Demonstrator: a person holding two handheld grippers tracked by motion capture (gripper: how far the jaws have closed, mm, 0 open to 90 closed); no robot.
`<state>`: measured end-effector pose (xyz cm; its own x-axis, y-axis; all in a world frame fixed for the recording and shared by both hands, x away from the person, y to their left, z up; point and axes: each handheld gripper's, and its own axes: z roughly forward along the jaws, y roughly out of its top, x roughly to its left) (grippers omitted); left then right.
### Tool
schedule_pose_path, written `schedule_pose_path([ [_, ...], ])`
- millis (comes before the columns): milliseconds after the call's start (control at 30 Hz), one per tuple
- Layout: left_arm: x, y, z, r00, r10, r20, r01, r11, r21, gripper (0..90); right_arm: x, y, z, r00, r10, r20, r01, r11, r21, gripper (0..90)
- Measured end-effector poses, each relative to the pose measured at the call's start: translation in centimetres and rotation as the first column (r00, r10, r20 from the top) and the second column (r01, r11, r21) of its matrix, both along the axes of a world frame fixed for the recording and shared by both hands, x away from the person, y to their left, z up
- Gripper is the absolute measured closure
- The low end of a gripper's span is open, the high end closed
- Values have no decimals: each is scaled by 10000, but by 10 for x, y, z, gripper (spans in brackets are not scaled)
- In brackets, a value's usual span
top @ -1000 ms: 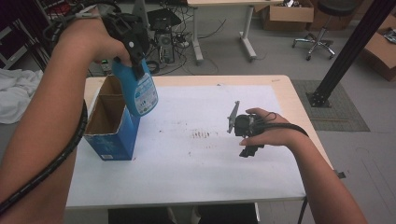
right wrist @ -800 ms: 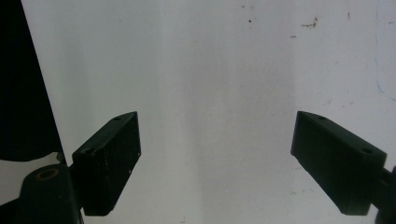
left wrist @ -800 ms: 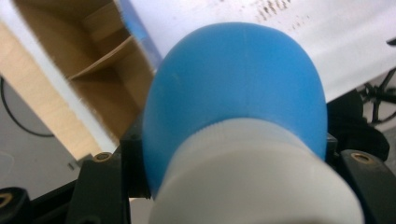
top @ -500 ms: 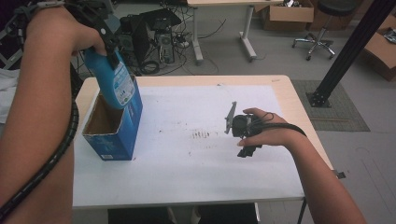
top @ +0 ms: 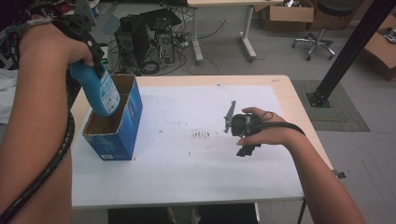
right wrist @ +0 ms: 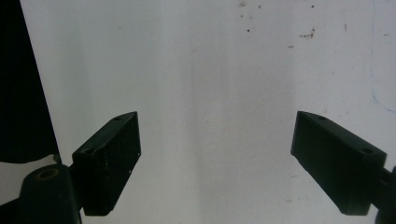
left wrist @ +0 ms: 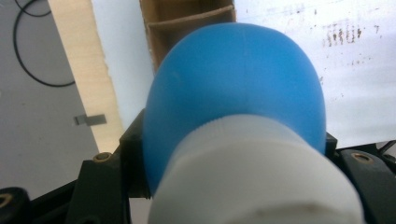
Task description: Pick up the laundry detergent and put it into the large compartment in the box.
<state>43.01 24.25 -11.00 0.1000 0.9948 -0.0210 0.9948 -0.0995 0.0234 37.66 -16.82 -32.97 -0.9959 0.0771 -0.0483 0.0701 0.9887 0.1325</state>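
My left gripper (top: 93, 64) is shut on the neck of a blue plastic bottle (top: 102, 93) with a white cap (left wrist: 252, 182). The bottle hangs tilted over an open blue cardboard box (top: 125, 133) at the table's left, with its lower end dipping into the box's opening. The left gripper view has the bottle's blue shoulder (left wrist: 233, 88) up close, with the box's brown inside and a divider beyond it. My right gripper (top: 246, 148) rests on the white table cover to the right of centre. Its jaws (right wrist: 215, 158) stand open with nothing between them.
A white sheet (top: 196, 163) with dark specks covers the wooden table (top: 280, 81). A computer tower (top: 140, 42) and cables lie on the floor behind. A black post (top: 345, 51) stands at the right.
My left hand has carried the bottle leftward and down, from above the box's right side to its opening. The right hand has stayed in place.
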Motion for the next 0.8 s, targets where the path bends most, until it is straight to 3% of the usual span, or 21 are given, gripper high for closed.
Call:
schedule_pose_path([
  [367, 4, -2, -37, 9996, 65, -292, -50, 9987, 510, 385, -3, -1, 1, 10000, 6, 98, -7, 10000, 53, 159],
  [700, 4, 6, -74, 9985, 83, -539, -67, 9995, 304, 385, -3, -1, 2, 9999, 13, 111, -14, 10000, 53, 159],
  [800, 3, 8, -83, 9988, 162, -456, -156, 9998, 150, 385, -3, -1, 1, 10000, 37, 88, -37, 10000, 51, 159],
])
